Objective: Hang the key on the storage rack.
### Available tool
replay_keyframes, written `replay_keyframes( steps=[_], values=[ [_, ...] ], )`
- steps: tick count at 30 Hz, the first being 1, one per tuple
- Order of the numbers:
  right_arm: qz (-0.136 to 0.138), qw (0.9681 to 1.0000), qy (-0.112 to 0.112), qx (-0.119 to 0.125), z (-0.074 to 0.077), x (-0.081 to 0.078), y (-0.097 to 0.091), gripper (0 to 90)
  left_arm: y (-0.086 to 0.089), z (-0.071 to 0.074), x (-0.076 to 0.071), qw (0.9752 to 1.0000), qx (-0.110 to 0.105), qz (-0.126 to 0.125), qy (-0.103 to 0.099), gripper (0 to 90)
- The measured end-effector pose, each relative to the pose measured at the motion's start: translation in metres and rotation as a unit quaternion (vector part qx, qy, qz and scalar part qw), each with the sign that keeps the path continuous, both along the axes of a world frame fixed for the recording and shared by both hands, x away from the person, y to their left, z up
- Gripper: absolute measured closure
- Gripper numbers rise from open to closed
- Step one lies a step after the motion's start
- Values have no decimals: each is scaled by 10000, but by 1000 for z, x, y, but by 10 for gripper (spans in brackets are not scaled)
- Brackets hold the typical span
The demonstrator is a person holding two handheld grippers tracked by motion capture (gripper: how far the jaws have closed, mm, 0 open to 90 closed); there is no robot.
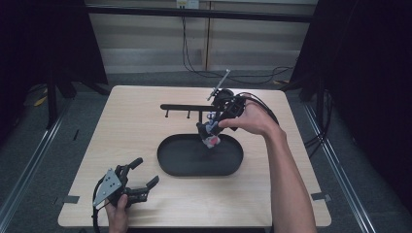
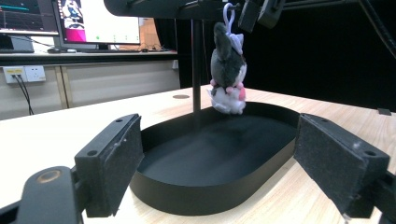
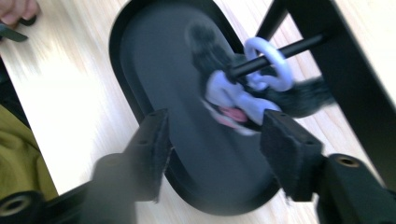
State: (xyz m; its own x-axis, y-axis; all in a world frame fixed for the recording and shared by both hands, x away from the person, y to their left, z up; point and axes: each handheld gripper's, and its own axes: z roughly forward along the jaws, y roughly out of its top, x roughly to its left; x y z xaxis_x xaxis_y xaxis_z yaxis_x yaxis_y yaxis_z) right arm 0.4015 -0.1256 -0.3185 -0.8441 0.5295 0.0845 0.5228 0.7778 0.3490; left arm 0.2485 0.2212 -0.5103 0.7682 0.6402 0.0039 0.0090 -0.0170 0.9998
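Note:
A small grey-and-white plush toy (image 1: 212,136) with pink bits hangs by its pale ring (image 3: 271,65) on a peg (image 3: 299,46) of the black rack (image 1: 184,107). It dangles over the far end of the black oval tray (image 1: 194,172). My right gripper (image 1: 206,127) is at the toy, jaws open; in the right gripper view the toy (image 3: 224,93) lies just past the pads, untouched. My left gripper (image 1: 147,170) rests open at the near left of the table, pointing at the tray (image 2: 201,191) and the hanging toy (image 2: 227,70).
The rack's post (image 2: 196,70) stands behind the tray on the light wooden table (image 1: 131,131). Two more pegs hang from the rack's bar farther left. Cables trail off the table's far right edge. Dark curtains flank the table.

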Motion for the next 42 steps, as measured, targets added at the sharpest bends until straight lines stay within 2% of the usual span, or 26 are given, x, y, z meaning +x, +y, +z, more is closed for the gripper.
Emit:
replay_keyframes(
  steps=[2,6,7,14,15,20,24,25,30,33,34,35,37,38,40,41,42],
  values=[
    [72,9999,-26,111,-2,-4,-1,410,0,0,0,10000,0,0,1,155],
    [133,9999,-81,32,-5,-12,-1,395,0,0,0,10000,-4,-4,6,155],
    [77,9998,-105,161,-7,-15,-3,388,0,0,0,10000,-4,-4,7,155],
    [20,9991,-192,390,-16,-26,-9,357,0,0,0,10000,-3,-5,3,155],
    [27,9983,-257,530,-17,-29,-9,360,0,0,0,10000,-3,-5,2,155],
    [81,9980,-342,525,-19,-36,-8,346,0,0,0,10000,-1,-5,4,155],
    [31,9972,-387,638,-20,-42,-13,344,0,0,0,10000,-2,-4,5,155],
    [9,9959,-435,795,-22,-47,-15,342,0,0,0,10000,-6,-2,5,155],
    [-124,9936,-545,977,-31,-57,-20,322,0,0,0,10000,-3,-5,4,155],
    [-180,9895,-668,1269,-38,-65,-24,320,0,0,0,10000,1,-4,3,155],
    [-180,9895,-668,1269,-38,-65,-24,320,0,0,0,10000,1,-4,3,155],
    [-238,9873,-802,1347,-43,-70,-25,306,0,0,0,10000,1,-4,2,155],
    [-288,9849,-896,1452,-49,-75,-25,297,0,0,0,10000,1,-5,4,155],
    [-288,9849,-896,1452,-49,-75,-25,297,0,0,0,10000,1,-5,4,155],
    [-357,9810,-1013,1615,-59,-84,-27,272,0,0,0,10000,-3,-4,5,155],
    [-491,9782,-1092,1697,-67,-90,-29,240,0,0,0,10000,-2,-3,5,155],
    [-491,9782,-1092,1697,-67,-90,-29,240,0,0,0,10000,-2,-3,5,155]
  ],
)
